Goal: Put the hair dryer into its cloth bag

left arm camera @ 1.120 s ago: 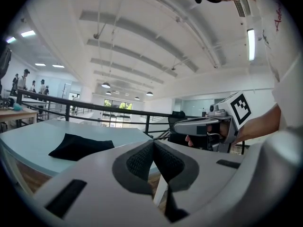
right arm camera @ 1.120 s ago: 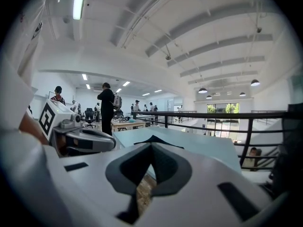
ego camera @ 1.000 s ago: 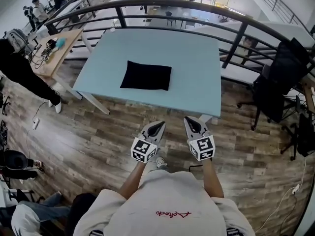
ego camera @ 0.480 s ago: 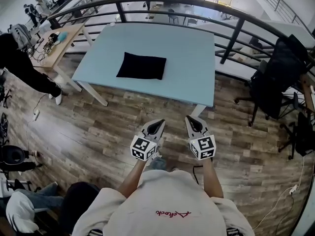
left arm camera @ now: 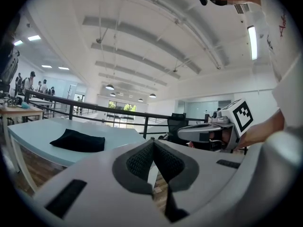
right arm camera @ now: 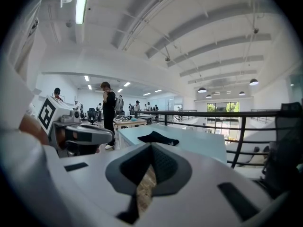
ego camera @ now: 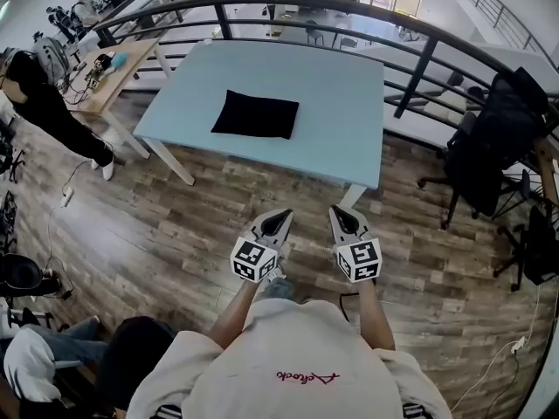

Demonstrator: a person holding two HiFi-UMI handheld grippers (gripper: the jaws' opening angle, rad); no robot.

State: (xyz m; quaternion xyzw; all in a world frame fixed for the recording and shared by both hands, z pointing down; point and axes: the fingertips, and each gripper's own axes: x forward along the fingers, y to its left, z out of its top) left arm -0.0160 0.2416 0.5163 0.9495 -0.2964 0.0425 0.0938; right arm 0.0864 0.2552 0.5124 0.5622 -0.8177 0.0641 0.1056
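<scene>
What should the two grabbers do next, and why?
Probably move forward to bring both up to the table: the left gripper and right gripper are shut and empty over the wooden floor, short of the table where the black cloth bag lies.

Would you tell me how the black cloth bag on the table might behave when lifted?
The black cloth bag lies low with soft edges, so it probably droops when pinched. Being cloth, it likely slides rather than rolls.

Cloth bag (ego camera: pixel 257 114) on the table (ego camera: pixel 342 94), railing (ego camera: pixel 417 75) behind; seemingly a desk (ego camera: pixel 120 70) at left
</scene>
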